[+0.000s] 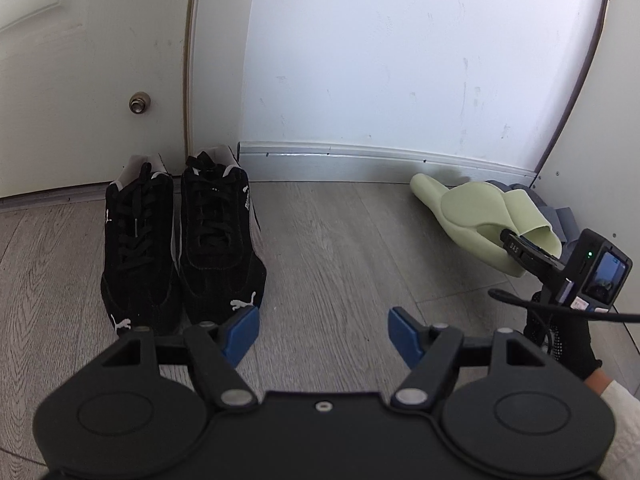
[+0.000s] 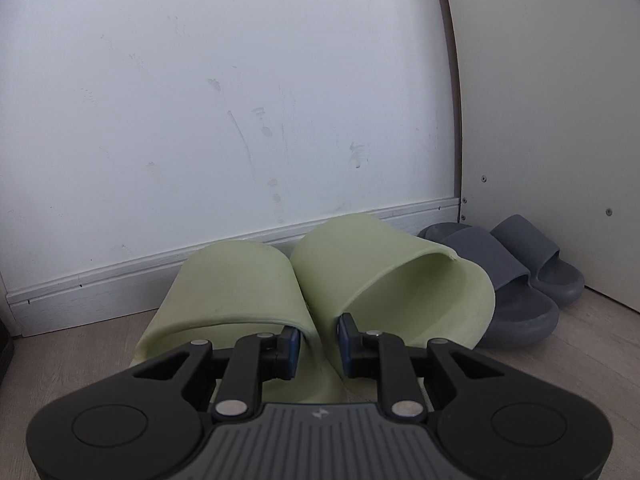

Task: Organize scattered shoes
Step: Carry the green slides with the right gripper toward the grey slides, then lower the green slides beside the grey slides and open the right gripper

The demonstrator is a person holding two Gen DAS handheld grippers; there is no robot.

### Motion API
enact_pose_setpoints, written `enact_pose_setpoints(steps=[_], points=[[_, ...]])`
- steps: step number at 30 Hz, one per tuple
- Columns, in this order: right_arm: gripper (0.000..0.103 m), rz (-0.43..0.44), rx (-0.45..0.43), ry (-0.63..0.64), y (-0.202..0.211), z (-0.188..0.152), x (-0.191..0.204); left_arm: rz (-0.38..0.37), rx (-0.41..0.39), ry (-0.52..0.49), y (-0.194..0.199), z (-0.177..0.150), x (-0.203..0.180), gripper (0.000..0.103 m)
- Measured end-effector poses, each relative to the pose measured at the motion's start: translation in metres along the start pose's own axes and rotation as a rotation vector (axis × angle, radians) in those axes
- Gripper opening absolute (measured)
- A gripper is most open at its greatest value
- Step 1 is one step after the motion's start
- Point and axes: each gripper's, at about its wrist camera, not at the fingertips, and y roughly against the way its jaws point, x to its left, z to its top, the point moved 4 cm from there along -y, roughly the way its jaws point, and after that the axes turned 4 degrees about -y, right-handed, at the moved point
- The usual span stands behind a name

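Two black sneakers stand side by side on the floor against the door, toes toward me. My left gripper is open and empty, just right of the right sneaker's toe. Two pale green slides lie near the baseboard; they also show in the left wrist view. My right gripper is shut on the adjoining straps of the green slides, one finger inside each slide. Two grey slides sit side by side in the corner, right of the green ones.
A white door with a round stop stands at the left. A white wall with a baseboard runs along the back. A white panel closes the right side. The floor is grey wood-look planks.
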Motion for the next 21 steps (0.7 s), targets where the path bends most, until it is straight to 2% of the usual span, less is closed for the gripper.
enact_pose_setpoints(steps=[2, 6, 9, 14, 21], points=[[0.023, 0.012, 0.046, -0.062, -0.010, -0.005, -0.006, -0.002, 0.008, 0.001, -0.002, -0.001, 0.000, 0.072], [0.025, 0.013, 0.079, -0.109, -0.022, -0.015, -0.013, 0.002, 0.014, -0.012, -0.003, -0.003, 0.000, 0.072], [0.025, -0.005, 0.067, -0.089, -0.024, -0.014, -0.013, 0.000, 0.028, 0.001, -0.005, -0.006, 0.002, 0.072], [0.034, -0.056, 0.064, 0.043, -0.023, -0.018, -0.001, -0.003, 0.041, 0.011, -0.006, -0.010, 0.004, 0.072], [0.035, -0.054, 0.102, 0.130, -0.023, -0.012, -0.003, 0.013, 0.045, 0.024, -0.002, -0.013, 0.015, 0.072]])
